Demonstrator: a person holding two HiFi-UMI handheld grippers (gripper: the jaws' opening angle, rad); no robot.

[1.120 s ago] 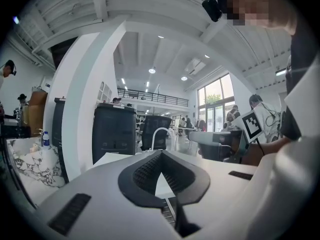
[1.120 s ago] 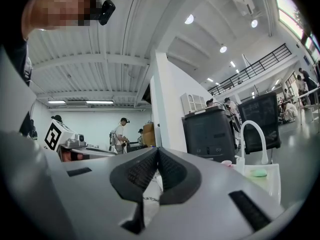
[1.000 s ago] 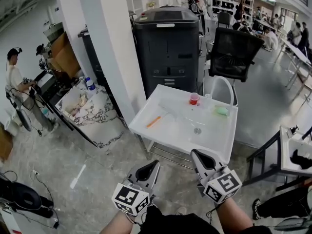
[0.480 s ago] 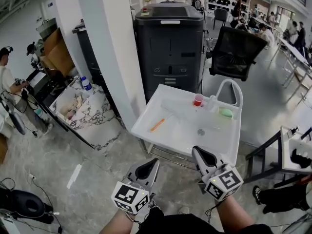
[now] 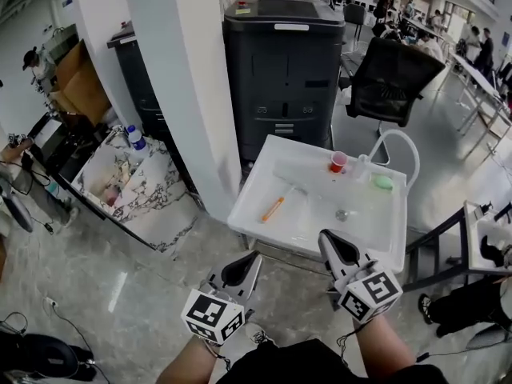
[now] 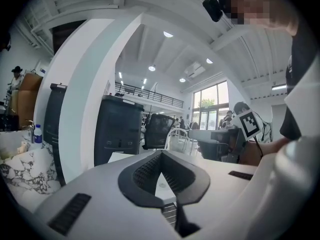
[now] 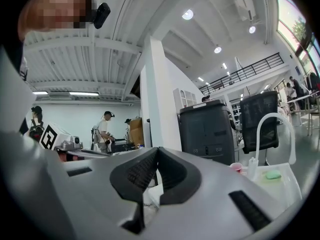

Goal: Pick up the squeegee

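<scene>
Grey left gripper [image 5: 244, 269] and right gripper [image 5: 334, 250], jaws closed on nothing, hover by the near edge of the white tray table [image 5: 376, 232]; the orange-handled squeegee [image 5: 273, 209] lies untouched at left.

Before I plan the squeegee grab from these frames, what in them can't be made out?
- Squeegee, head view: too small. Only its orange handle reads; the pale blade blends into the white table.
- Left gripper view: the left hand-held gripper blocks nearly all of the tabletop.
- Right gripper view: the right hand-held gripper hides the squeegee.
- Small grey item, head view: too small to identify.
</scene>
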